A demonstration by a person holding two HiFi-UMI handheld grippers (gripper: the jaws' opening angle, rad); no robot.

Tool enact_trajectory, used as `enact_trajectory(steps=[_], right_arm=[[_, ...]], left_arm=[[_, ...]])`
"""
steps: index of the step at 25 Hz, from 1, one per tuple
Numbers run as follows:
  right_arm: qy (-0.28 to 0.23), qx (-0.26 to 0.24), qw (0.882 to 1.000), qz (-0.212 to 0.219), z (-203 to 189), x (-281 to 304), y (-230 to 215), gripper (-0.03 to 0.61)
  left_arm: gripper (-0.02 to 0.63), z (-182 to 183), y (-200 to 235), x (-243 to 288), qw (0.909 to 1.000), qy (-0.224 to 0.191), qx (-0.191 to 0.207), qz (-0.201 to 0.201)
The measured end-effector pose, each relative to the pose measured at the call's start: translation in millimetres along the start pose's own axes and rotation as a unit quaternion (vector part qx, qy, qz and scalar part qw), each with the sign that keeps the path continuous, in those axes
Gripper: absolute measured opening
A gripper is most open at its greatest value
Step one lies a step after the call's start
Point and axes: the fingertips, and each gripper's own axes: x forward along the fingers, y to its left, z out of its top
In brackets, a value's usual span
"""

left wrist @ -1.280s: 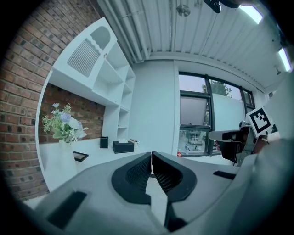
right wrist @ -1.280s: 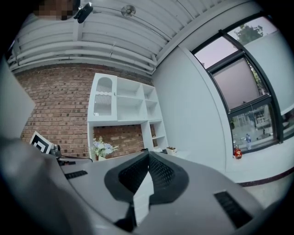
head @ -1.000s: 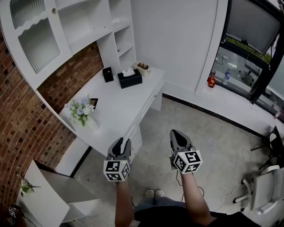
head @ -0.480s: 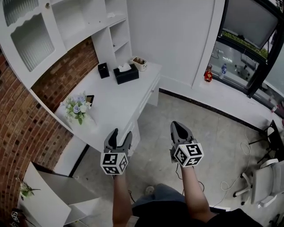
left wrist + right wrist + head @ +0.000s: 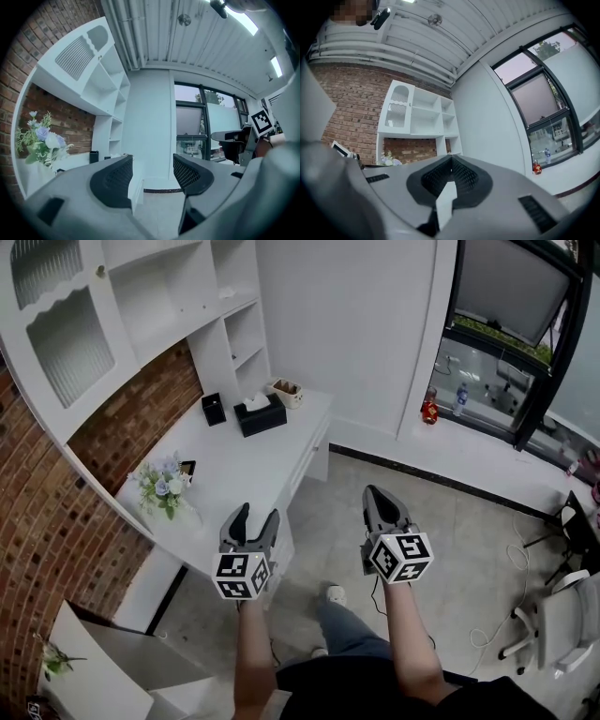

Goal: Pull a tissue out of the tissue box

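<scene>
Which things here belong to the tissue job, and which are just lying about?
Job: tissue box, tissue on top, left gripper (jaws just been opening, empty), right gripper (shut).
Lying about: black holder, basket, flowers, red object on windowsill.

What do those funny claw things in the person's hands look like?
Each one, left gripper and right gripper, is grey plastic with two pointed jaws lined with black, bumpy pads. At the back sits a white cube covered in black square patterns. The forearms are bare, with no sleeves.
</scene>
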Motion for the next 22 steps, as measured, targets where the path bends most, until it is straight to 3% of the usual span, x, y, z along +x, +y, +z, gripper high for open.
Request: enact_trajectory(steps=[12,18,22], right_arm=[[-0.022,-0.006,1.0,0.014,5.4,100.5,-35.9,-0.002],[-0.008,0.0,1.0,0.03,-22.1,199.1,-77.3,-0.002],[0.019,0.001,0.998,0.065,-38.5,288.2,-101.4,-0.002]], left_arm=[[0.242,13.5,50.4,86.9,0.9996,-0.014,0.017,0.018],[0.242,-5.5,99.3,170.4,0.9989,-0.003,0.006,0.046],[0.242,-15.9,142.9,233.4,0.9962,0.01,-0.015,0.085]])
